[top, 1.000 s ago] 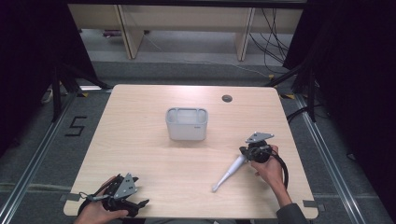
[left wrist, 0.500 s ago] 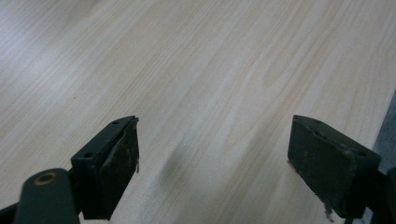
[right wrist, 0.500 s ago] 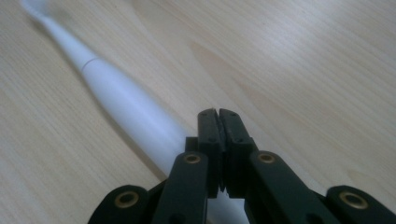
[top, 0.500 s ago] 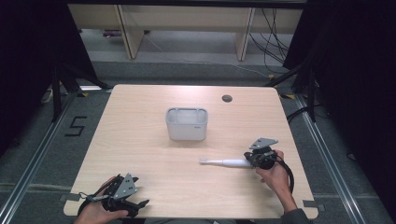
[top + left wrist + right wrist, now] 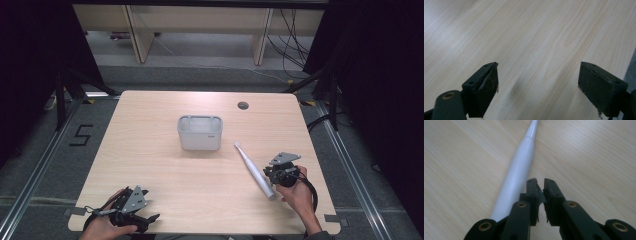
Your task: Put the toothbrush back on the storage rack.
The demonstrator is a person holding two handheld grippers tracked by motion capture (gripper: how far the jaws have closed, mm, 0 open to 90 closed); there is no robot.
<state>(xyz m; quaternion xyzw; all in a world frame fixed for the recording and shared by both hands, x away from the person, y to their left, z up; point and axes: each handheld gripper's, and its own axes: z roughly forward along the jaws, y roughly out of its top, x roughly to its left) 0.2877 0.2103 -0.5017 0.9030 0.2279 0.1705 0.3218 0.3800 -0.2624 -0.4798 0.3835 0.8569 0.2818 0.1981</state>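
A white electric toothbrush (image 5: 254, 170) lies flat on the wooden table (image 5: 150, 150), its head toward a grey container (image 5: 200, 119) at the table's middle. My right gripper (image 5: 268, 175) sits just right of the handle's thick end. In the right gripper view the toothbrush (image 5: 520, 162) runs along the left of the right gripper (image 5: 539, 182). Its jaws have just been opening and stand open by a narrow gap, with nothing between them. My left gripper (image 5: 149, 219) rests at the front left corner. In its own view the left gripper (image 5: 539, 72) is wide open over bare wood.
A small round cable hole (image 5: 243, 105) sits near the table's far edge. Black curtains hang at both sides, and shelving legs and cables stand on the floor beyond the table. The table's front edge lies close under both hands.
The toothbrush swung round from pointing front-left, through level, to pointing at the container, and now lies released on the table. The right hand shifted toward the front edge. The left hand kept still.
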